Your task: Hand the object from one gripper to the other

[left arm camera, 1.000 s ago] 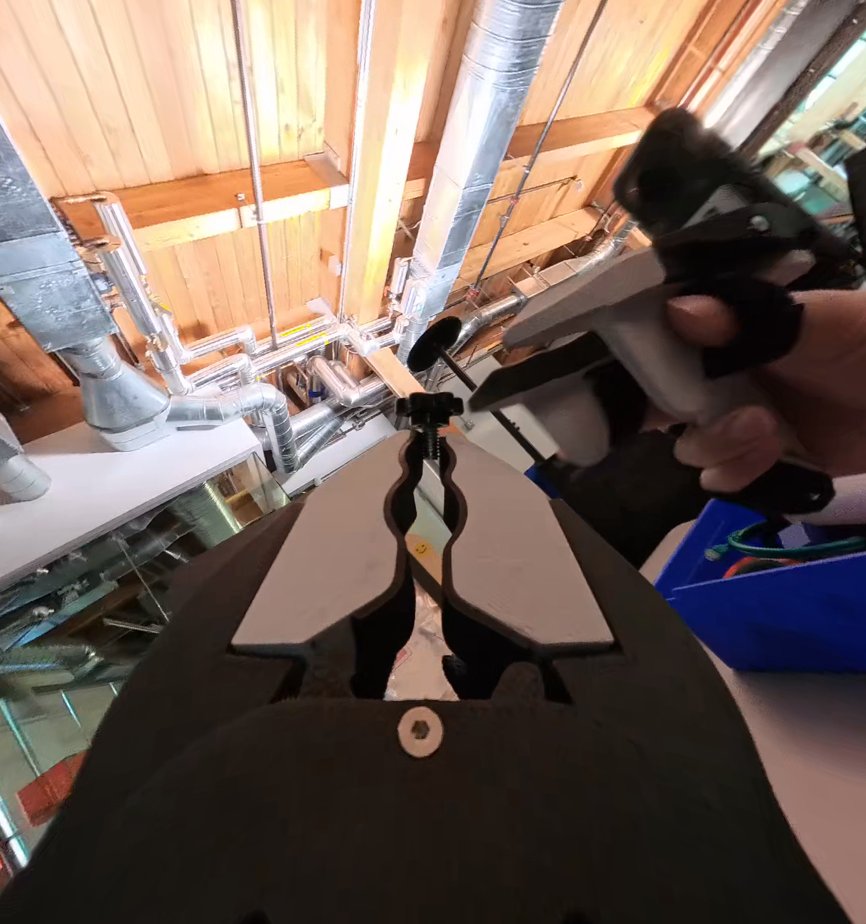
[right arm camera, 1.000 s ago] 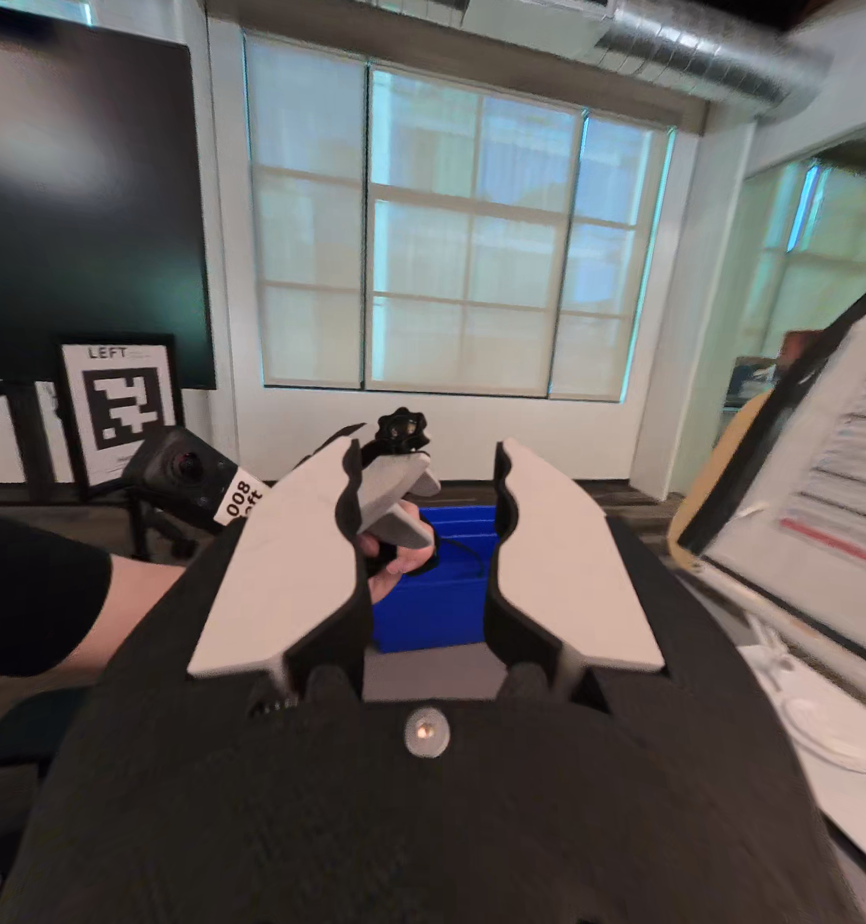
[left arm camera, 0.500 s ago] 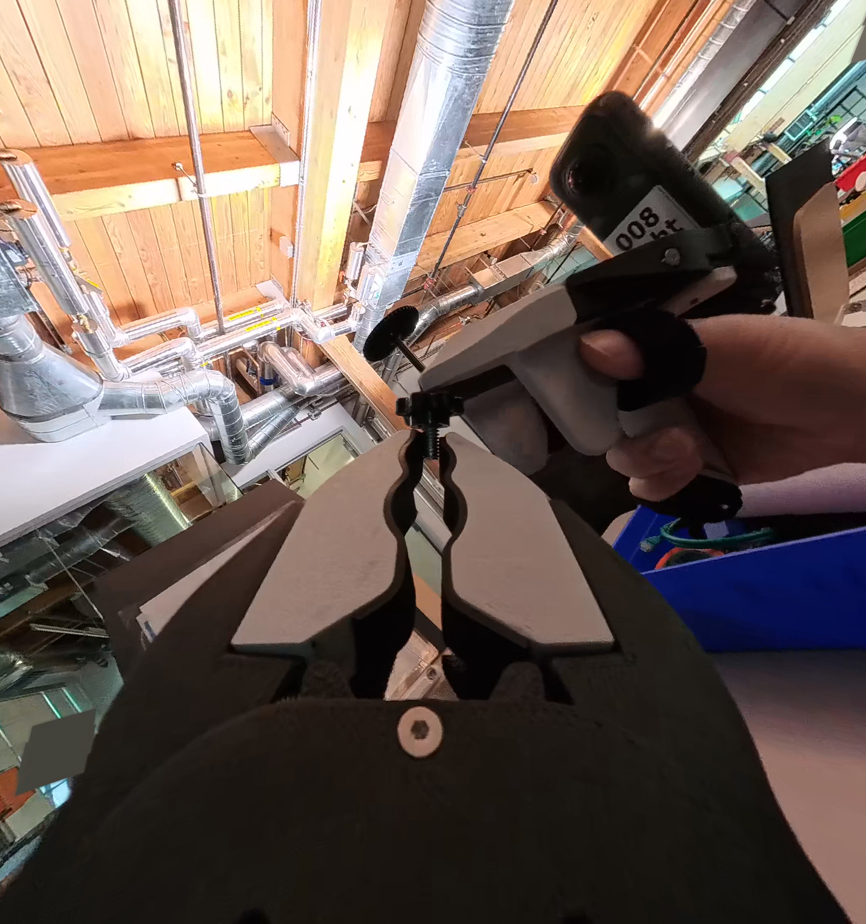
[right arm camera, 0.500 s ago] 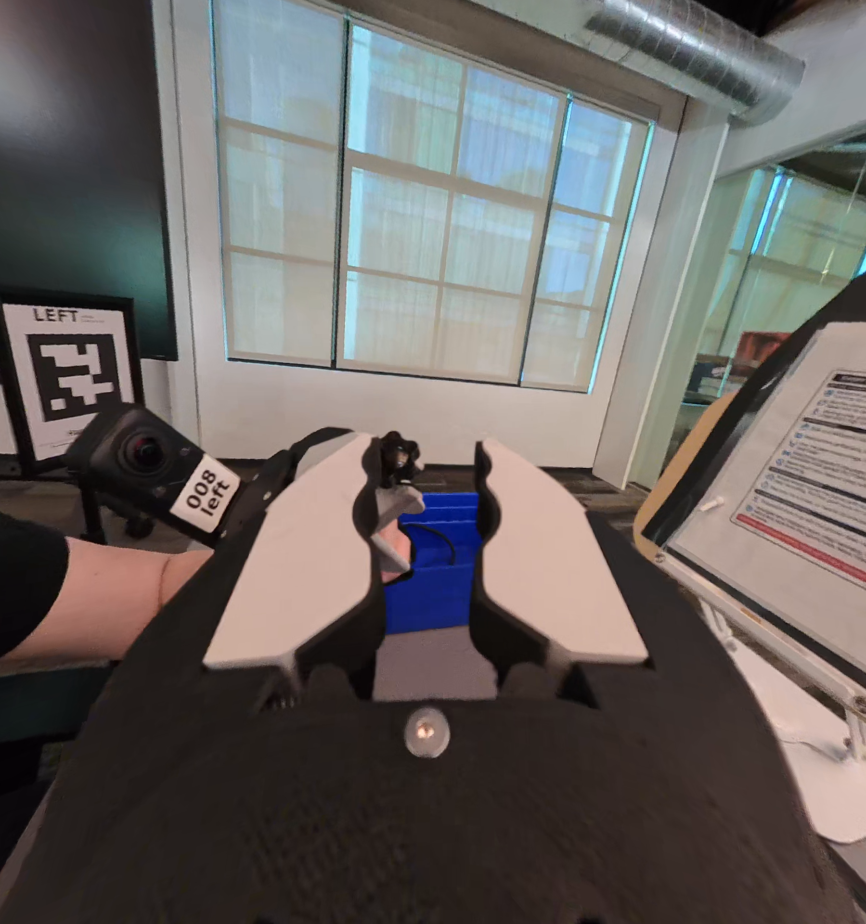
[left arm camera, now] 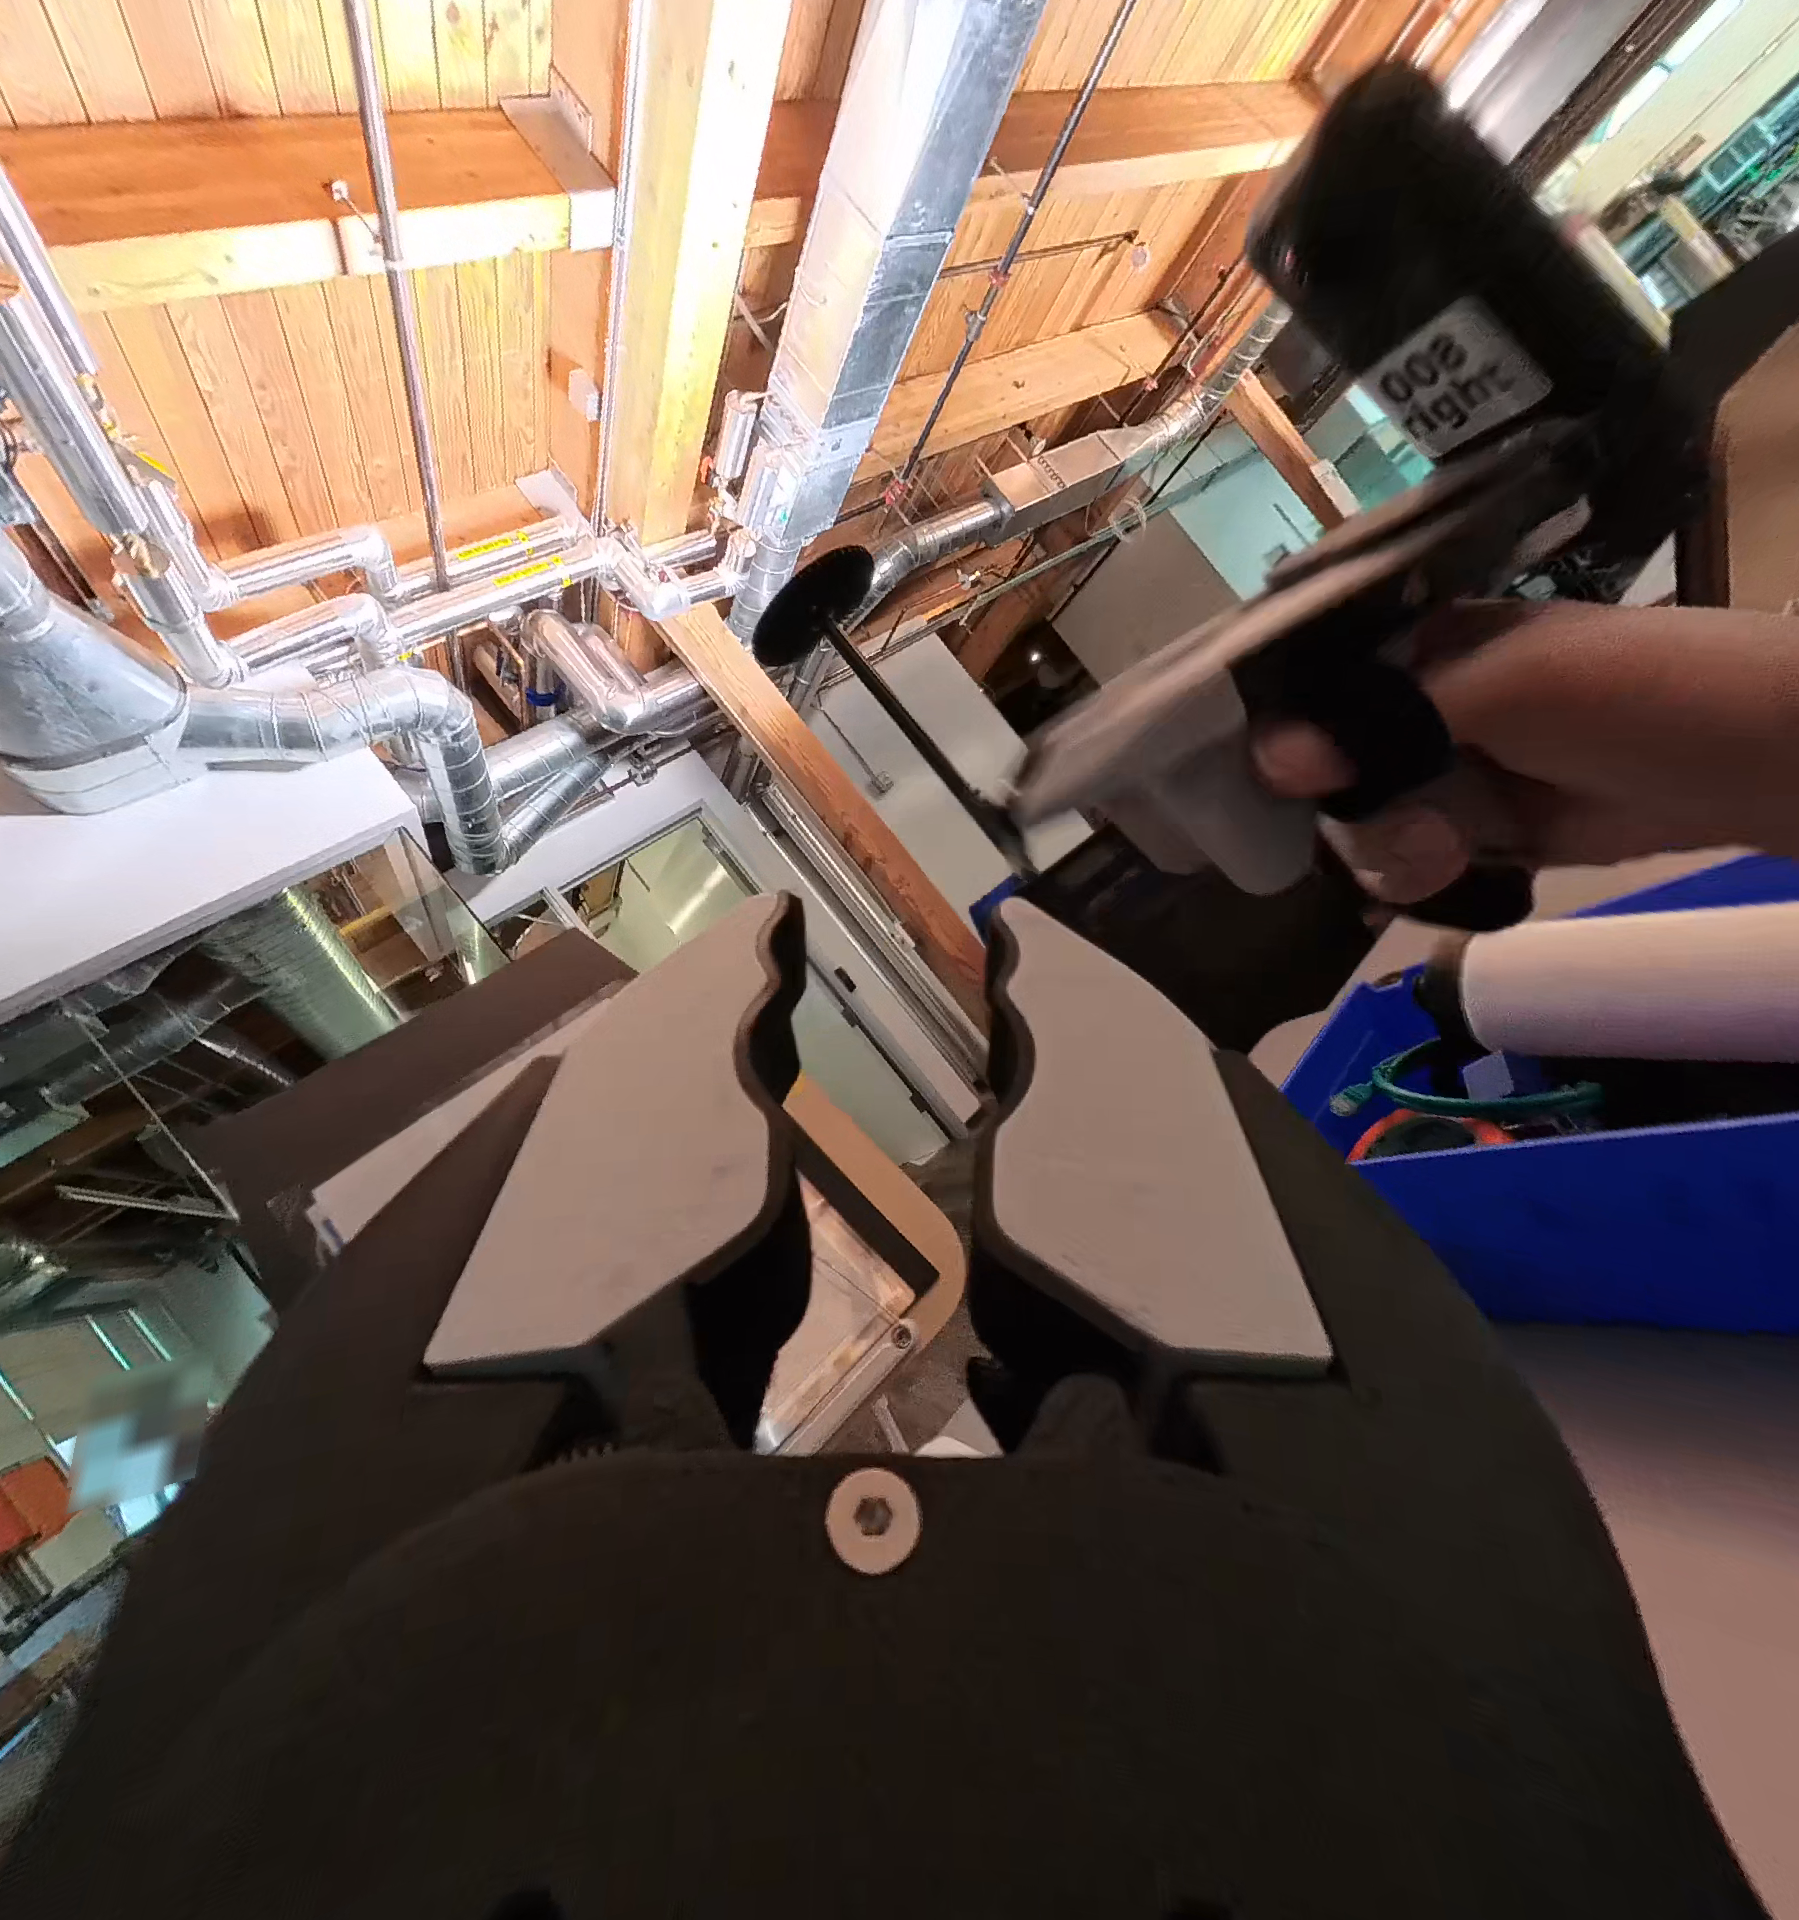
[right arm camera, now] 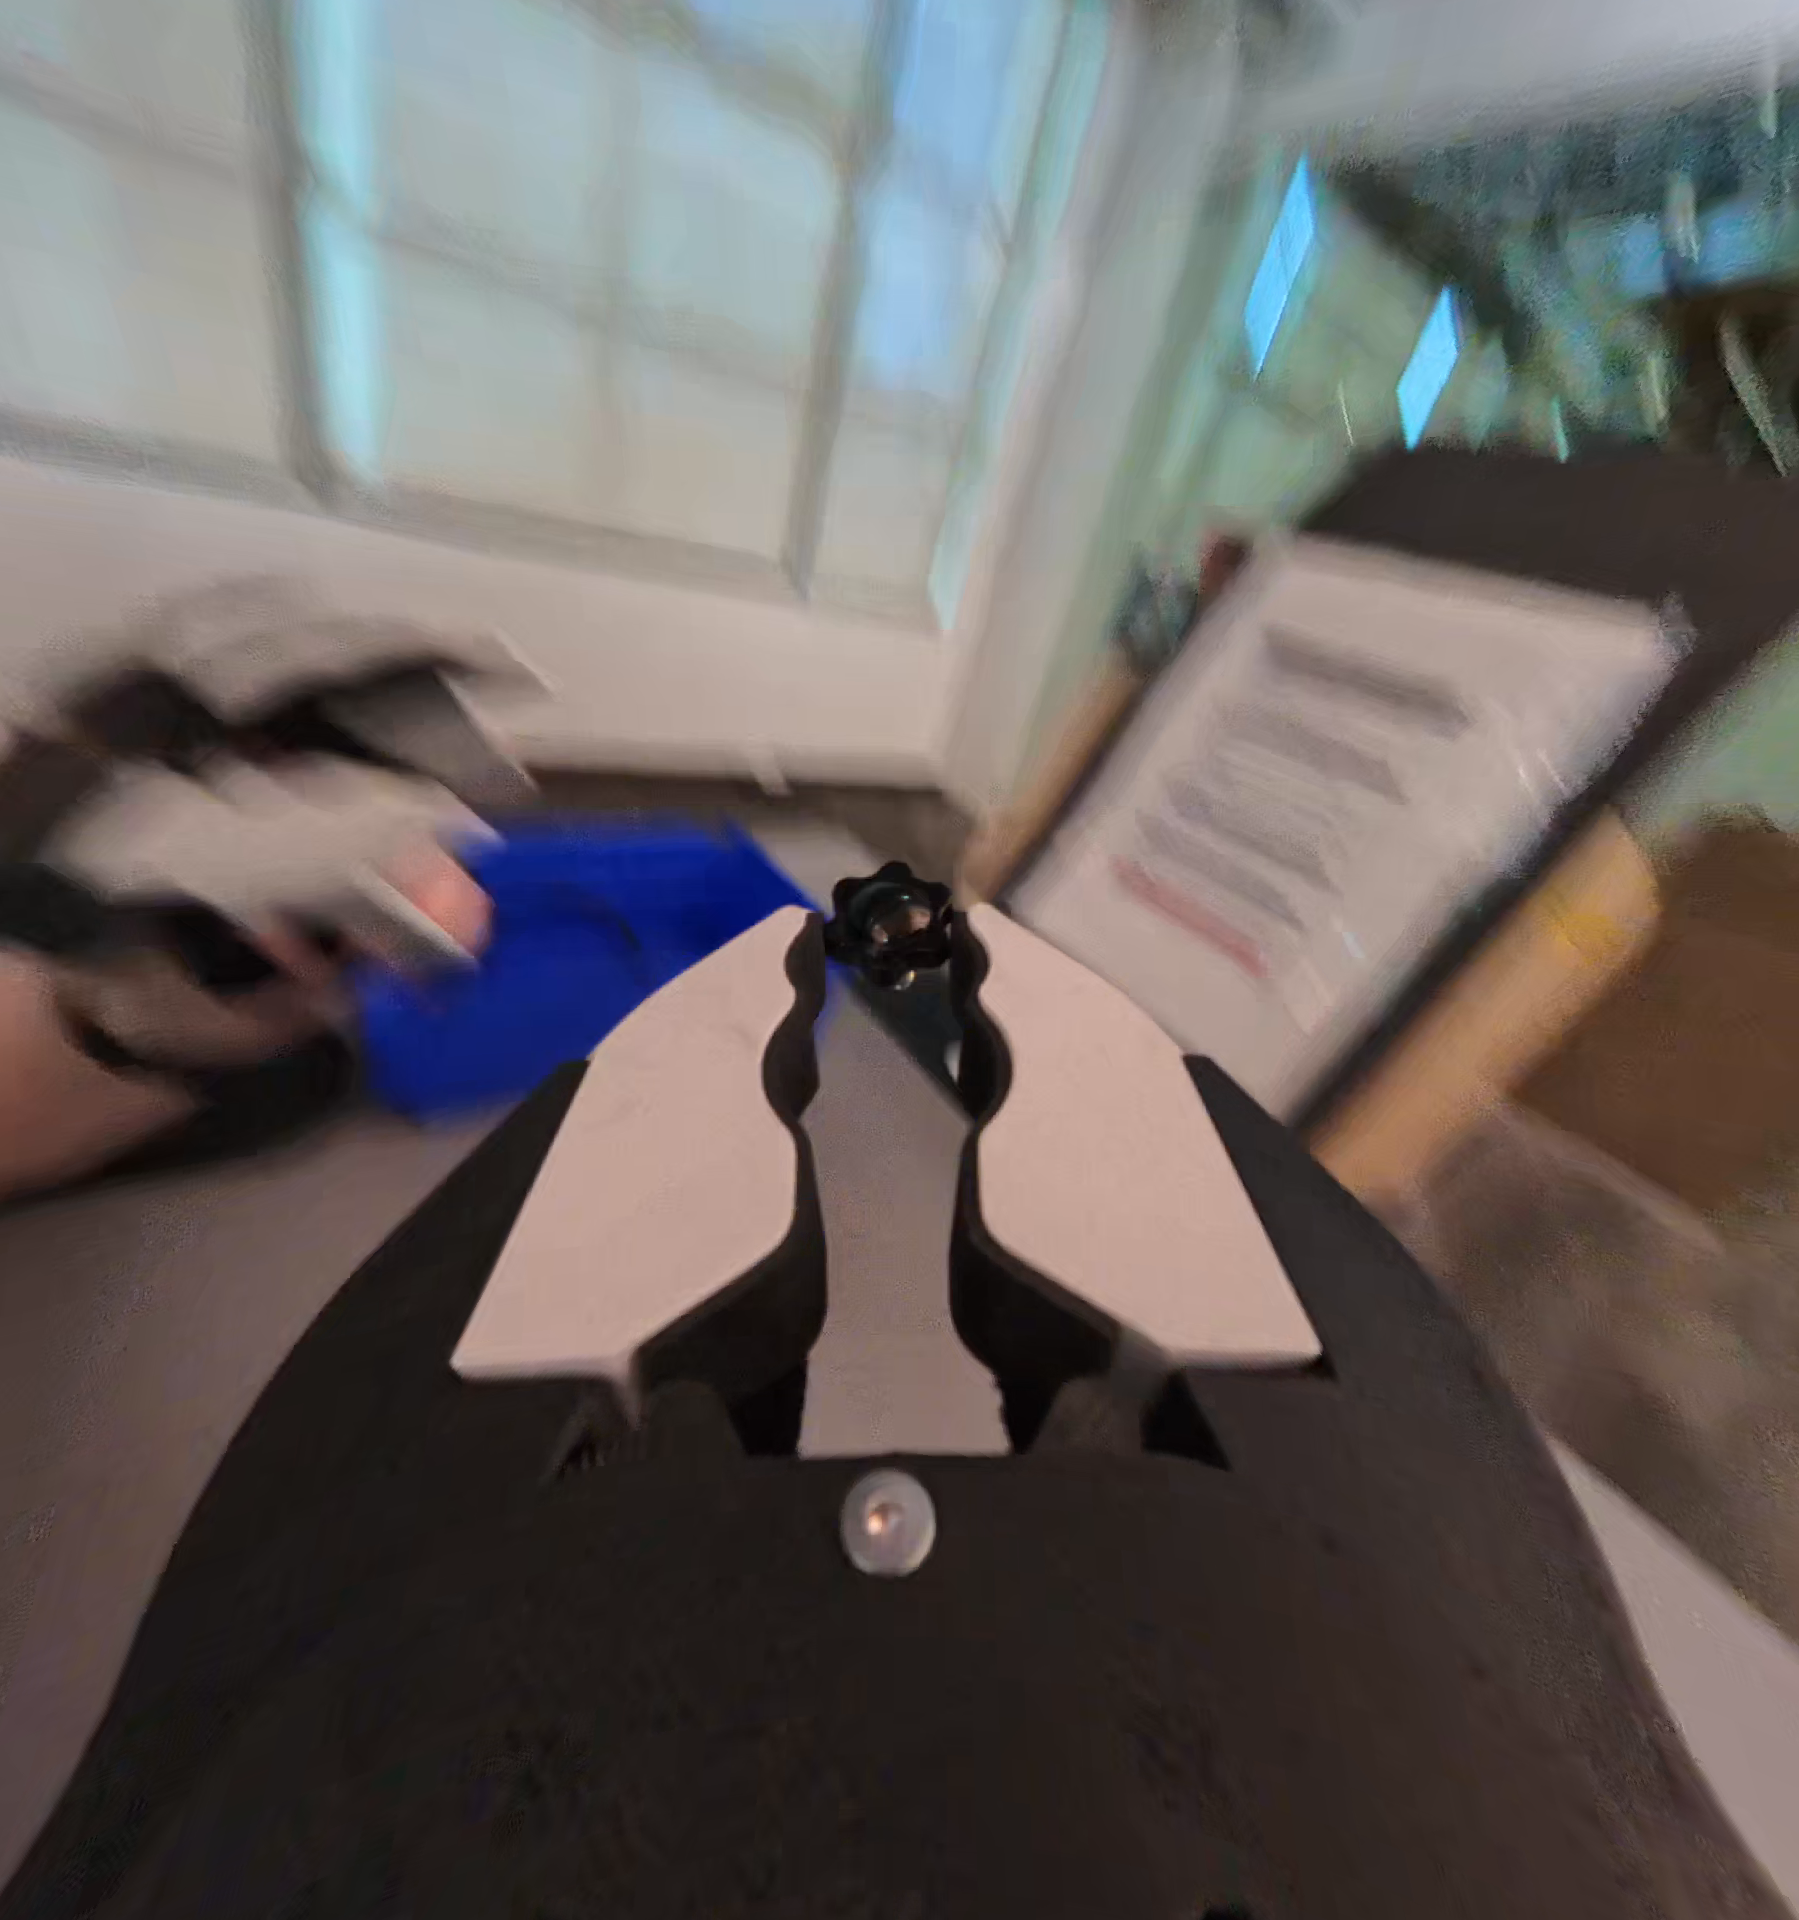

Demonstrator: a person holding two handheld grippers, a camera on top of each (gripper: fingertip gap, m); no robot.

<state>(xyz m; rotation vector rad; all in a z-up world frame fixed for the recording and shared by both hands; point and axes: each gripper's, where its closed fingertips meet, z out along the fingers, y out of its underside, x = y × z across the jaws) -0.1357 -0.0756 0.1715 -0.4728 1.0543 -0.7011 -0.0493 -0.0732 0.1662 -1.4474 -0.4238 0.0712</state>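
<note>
The right hand-held gripper (right arm camera: pixel 890 925) pinches a small black star-shaped knob with a threaded stud (right arm camera: pixel 890 923) at its fingertips, centre frame. The left hand-held gripper (left arm camera: pixel 890 920) stands parted and empty. A blue plastic bin (left arm camera: pixel 1622 1226) sits at right on the grey worktop (left arm camera: pixel 1705 1507).

The left wrist view tilts up toward a wood-plank ceiling (left arm camera: pixel 251 416). The right wrist view faces a window (right arm camera: pixel 562 260), heavily blurred. Both share the blue plastic bin (left arm camera: pixel 1622 1236) (right arm camera: pixel 583 935).

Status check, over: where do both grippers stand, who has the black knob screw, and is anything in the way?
Left gripper open, empty. Right gripper shut on small black star-shaped knob screw. Handover looks done. Blue plastic bin nearby, not obstructing.
</note>
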